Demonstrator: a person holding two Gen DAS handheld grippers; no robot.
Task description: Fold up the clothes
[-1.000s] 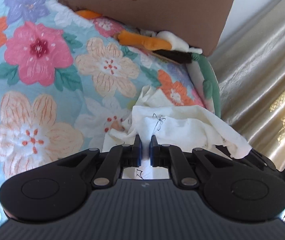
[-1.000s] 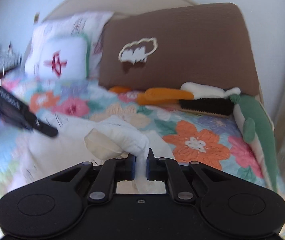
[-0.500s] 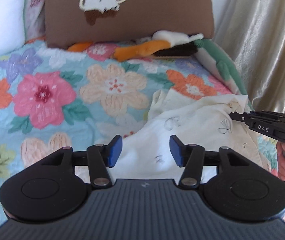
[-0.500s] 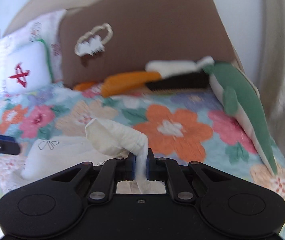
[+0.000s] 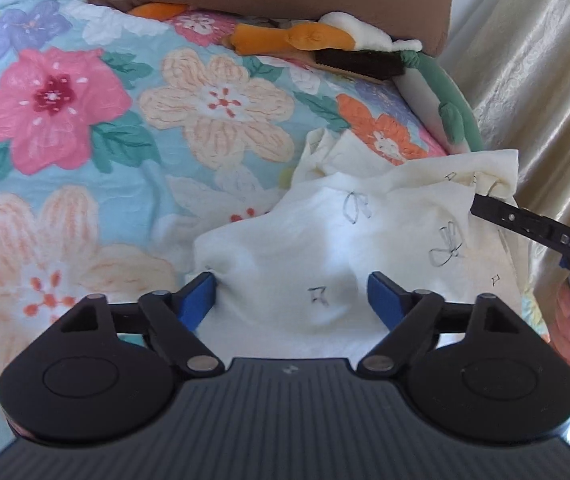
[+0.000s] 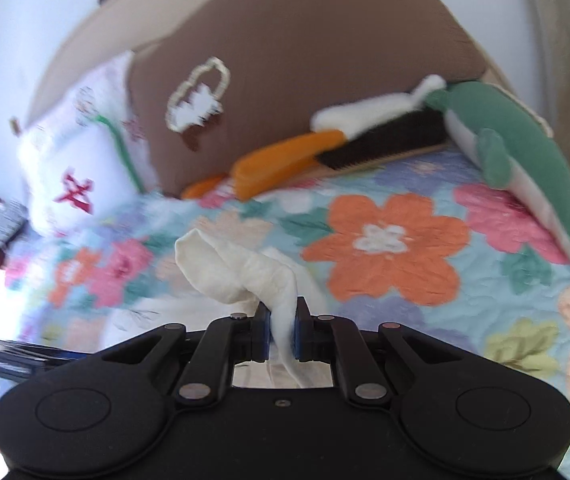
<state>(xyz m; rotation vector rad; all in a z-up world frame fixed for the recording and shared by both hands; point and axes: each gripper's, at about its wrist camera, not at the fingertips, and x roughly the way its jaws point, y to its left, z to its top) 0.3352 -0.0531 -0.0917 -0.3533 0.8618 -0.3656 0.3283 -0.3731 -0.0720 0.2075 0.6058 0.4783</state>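
Left claw [image 5: 291, 294] opening above cream garment [image 5: 325, 248]; right claw [image 6: 281, 330] clamped on it.
Floral quilt [image 5: 85, 152] is spread over the bed, bordered by brown pillow [image 6: 305, 60] and golden curtain [image 5: 533, 80].

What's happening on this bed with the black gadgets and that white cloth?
A person is folding a cream garment on a floral quilt, with a pair of handheld tongs in each hand. The right tongs are clamped on a bunched corner of the garment and hold it up off the bed. The left tongs are opening, pads spread wide on either side of a hump of the fabric without pinching it. The fold is not finished; the cloth lies rumpled near the bed's curtain-side edge.
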